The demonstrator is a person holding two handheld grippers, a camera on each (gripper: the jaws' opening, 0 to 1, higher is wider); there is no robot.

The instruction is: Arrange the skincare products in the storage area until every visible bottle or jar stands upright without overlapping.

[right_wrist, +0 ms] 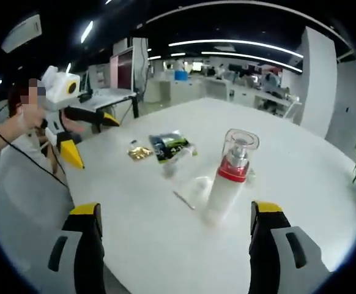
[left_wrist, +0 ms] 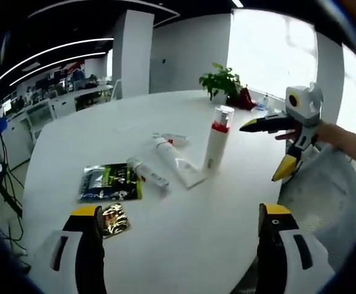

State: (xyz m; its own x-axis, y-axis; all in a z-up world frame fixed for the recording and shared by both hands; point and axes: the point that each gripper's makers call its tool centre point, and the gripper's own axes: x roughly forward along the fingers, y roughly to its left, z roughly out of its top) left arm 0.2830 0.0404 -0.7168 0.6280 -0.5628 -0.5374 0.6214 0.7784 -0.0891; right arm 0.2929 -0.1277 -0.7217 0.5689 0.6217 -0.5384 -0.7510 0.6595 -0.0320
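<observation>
A white pump bottle [left_wrist: 218,138] with a red collar and clear cap stands upright on the round white table [left_wrist: 104,128]. Left of it lie a long white tube [left_wrist: 177,160], a smaller tube [left_wrist: 147,173] and a small white item [left_wrist: 173,139]. A green-black sachet [left_wrist: 111,182] and a gold foil packet [left_wrist: 114,219] lie flat nearer my left gripper [left_wrist: 183,245], which is open and holds nothing. My right gripper [left_wrist: 259,153] hovers open just right of the bottle. In the right gripper view the bottle [right_wrist: 230,177] stands just ahead of my open right gripper [right_wrist: 177,245], with the sachet [right_wrist: 170,146] behind it.
A potted plant [left_wrist: 222,79] and small items sit at the table's far edge by the window. A white chair [left_wrist: 325,190] stands at the table's right side. The left gripper [right_wrist: 98,143], held by a person, is open beyond the table edge. Office desks fill the background.
</observation>
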